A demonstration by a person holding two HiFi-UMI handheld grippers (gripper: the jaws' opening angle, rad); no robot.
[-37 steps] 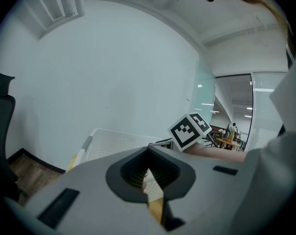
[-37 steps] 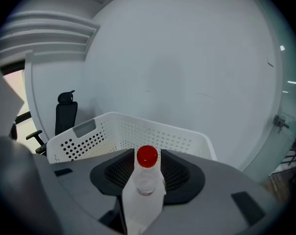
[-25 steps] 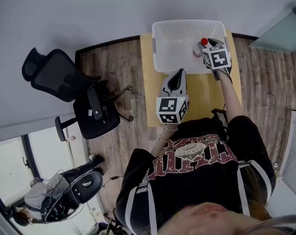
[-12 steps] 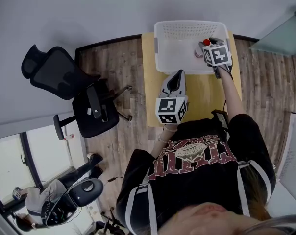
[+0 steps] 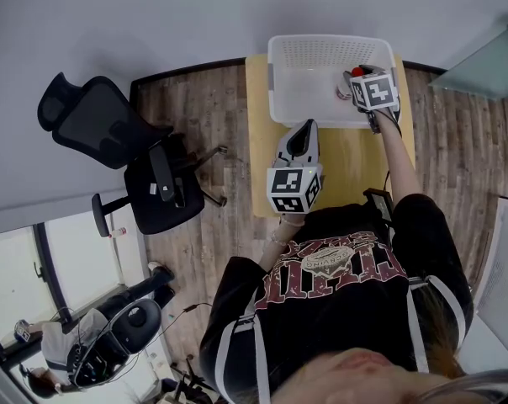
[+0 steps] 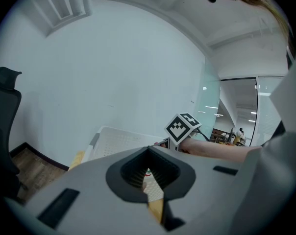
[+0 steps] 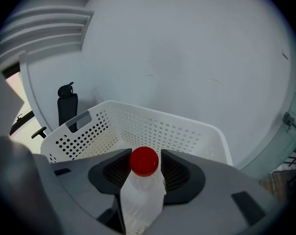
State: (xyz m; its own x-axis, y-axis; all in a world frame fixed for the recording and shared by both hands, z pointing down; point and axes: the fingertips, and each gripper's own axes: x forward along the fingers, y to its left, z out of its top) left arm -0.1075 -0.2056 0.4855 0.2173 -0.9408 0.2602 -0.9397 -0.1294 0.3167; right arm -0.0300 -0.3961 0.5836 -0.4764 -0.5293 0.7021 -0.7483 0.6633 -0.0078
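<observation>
Apparently mid-carry, the right gripper [image 7: 144, 169] clamps a red-capped bottle [image 7: 141, 199] over the white basket [image 7: 153, 126] at the counter's [image 5: 355, 154] far edge. The left gripper [image 6: 149, 173], jaws nearly together, holds nothing. Setting the bottle down would call for a straight descent.

I log a clear plastic bottle with red cap [image 7: 142, 182], clamped in the right gripper [image 7: 143, 168], cap forward, over a white perforated basket [image 7: 177, 131].
</observation>
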